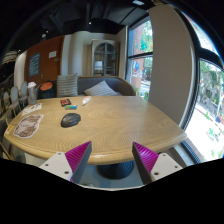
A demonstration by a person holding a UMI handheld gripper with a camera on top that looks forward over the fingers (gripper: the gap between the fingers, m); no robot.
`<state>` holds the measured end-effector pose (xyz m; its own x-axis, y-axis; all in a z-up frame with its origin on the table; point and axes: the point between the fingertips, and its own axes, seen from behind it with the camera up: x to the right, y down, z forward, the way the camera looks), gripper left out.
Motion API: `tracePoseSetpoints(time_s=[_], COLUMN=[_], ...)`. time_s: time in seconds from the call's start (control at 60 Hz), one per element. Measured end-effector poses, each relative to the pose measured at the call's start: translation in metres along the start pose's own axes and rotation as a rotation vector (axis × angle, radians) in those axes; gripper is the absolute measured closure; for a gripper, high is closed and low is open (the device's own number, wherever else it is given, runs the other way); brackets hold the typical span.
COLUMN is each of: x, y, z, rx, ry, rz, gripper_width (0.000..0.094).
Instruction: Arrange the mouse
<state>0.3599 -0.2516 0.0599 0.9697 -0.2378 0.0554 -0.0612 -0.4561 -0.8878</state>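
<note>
Nearest, at the bottom: gripper point(113, 158) with two fingers spread wide apart, nothing held between them. Magenta pad on the inner face of each, one pad point(79, 154) on the left finger, the other point(146, 155) on the right. Fingertips raised above the near rim of the table, not touching it.

Just beyond the fingers: table point(120, 125), light wood, rounded outline, on a dark central base seen below the near rim between the fingers. Broad bare stretch of wood ahead of the fingers.

Farther across the tabletop, left of centre: mouse point(70, 119), dark and low-domed, lying flat on the wood, well beyond the left finger and not between the fingers. Left of the mouse, near the table's left rim: pale flat item point(27, 125) with a printed pattern, kind not clear. Behind the mouse, toward the far rim: small dark and red object point(67, 102), and beside it a small green one point(86, 100), both too small to identify.

Past the table: grey sofa point(100, 88) with pale cushions against the far wall. Arched doorway point(104, 55) above it. Orange-brown wall panel point(45, 58) to the left. Tall windows point(140, 55) to the right, with greenery and daylight outside.
</note>
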Motion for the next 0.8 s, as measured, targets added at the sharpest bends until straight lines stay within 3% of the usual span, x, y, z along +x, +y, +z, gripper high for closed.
tracePoseSetpoints(time_s=[0.25,0.483,0.717,0.8], x=[-0.065,-0.160,-0.222,-0.232], y=[-0.004,-0.006,-0.033,-0.048], z=[0.026,0.094,0.163,0.192], rx=[-0.014,-0.092,-0.141,-0.146], ry=[-0.164,-0.336,-0.405,-0.376], rz=[-0.024,-0.009,-0.006,-0.003], gripper_width=[0.0090,0.0091,0.0090,0.0090])
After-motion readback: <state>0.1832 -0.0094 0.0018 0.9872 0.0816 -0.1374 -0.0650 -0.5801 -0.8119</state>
